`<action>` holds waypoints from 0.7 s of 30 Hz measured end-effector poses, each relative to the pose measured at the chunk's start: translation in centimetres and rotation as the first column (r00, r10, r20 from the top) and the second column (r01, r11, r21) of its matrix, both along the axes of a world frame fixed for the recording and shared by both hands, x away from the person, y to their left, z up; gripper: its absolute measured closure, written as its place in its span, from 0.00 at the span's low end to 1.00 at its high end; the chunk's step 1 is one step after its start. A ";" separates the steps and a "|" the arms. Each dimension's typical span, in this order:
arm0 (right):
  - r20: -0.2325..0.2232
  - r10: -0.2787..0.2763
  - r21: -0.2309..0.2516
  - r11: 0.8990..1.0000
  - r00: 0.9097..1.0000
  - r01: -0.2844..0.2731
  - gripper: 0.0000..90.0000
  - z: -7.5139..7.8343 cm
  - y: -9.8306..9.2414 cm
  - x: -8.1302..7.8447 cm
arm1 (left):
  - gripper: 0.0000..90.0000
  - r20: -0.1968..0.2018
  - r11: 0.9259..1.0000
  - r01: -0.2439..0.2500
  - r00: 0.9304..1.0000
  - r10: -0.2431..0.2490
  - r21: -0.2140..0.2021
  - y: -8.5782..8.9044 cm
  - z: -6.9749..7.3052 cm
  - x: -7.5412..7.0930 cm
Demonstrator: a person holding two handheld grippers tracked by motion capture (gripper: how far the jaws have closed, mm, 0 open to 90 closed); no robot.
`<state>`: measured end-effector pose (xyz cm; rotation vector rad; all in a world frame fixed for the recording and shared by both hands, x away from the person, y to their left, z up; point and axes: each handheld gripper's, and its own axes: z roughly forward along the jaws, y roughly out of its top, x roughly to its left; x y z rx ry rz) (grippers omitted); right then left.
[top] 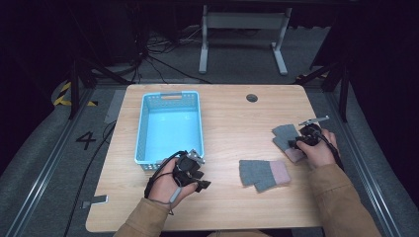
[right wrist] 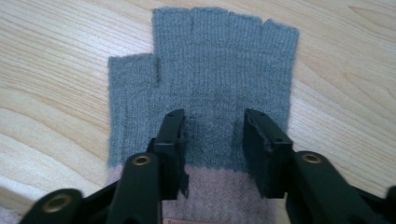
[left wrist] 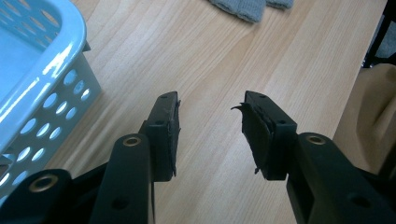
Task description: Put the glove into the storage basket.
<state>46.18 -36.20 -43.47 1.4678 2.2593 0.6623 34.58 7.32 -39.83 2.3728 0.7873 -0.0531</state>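
Note:
Two grey fingerless gloves with pink cuffs lie flat on the wooden table. One glove (top: pixel 284 134) is at the right, and my right gripper (top: pixel 295 143) is lowered onto it. In the right gripper view its jaws (right wrist: pixel 212 123) stand apart, tips down on the grey knit (right wrist: pixel 219 60) just above the cuff, with flat fabric between them and no fold pinched. The other glove (top: pixel 263 174) lies near the front centre. My left gripper (top: pixel 197 180) hovers beside the basket's near corner, its jaws (left wrist: pixel 210 107) open over bare wood with nothing between them.
A light blue perforated basket (top: pixel 170 94) stands at the left centre of the table; its corner (left wrist: pixel 56 51) is close to my left jaws. A dark round grommet (top: pixel 252 98) sits near the far edge. Bare wood lies between the basket and the gloves.

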 end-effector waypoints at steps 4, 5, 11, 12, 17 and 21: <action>-0.011 0.007 0.001 1.000 1.000 -0.007 0.79 0.0 0.2 0.0 | 0.64 -0.002 1.000 0.002 1.000 -0.002 0.006 0.0 0.0 0.0; -0.013 0.012 -0.010 1.000 1.000 -0.013 0.84 0.0 0.4 0.0 | 0.64 -0.004 1.000 0.004 1.000 -0.004 0.006 0.0 0.0 0.0; -0.017 0.011 -0.003 1.000 1.000 -0.011 0.94 0.0 0.4 0.1 | 0.64 -0.004 1.000 0.003 1.000 -0.003 0.007 -0.1 -0.2 0.0; -0.017 0.011 -0.002 1.000 1.000 -0.011 0.95 0.0 0.3 0.1 | 0.64 -0.004 1.000 0.006 1.000 -0.006 0.008 -0.1 -0.2 0.0; -0.009 0.011 0.006 1.000 1.000 -0.011 0.97 0.3 0.2 0.0 | 0.64 -0.004 1.000 0.005 1.000 -0.005 0.004 -0.1 -0.2 0.0; 0.003 0.010 0.022 1.000 1.000 -0.010 0.97 0.9 0.0 -0.3 | 0.64 -0.004 1.000 0.006 1.000 -0.006 0.001 -0.1 -0.1 0.1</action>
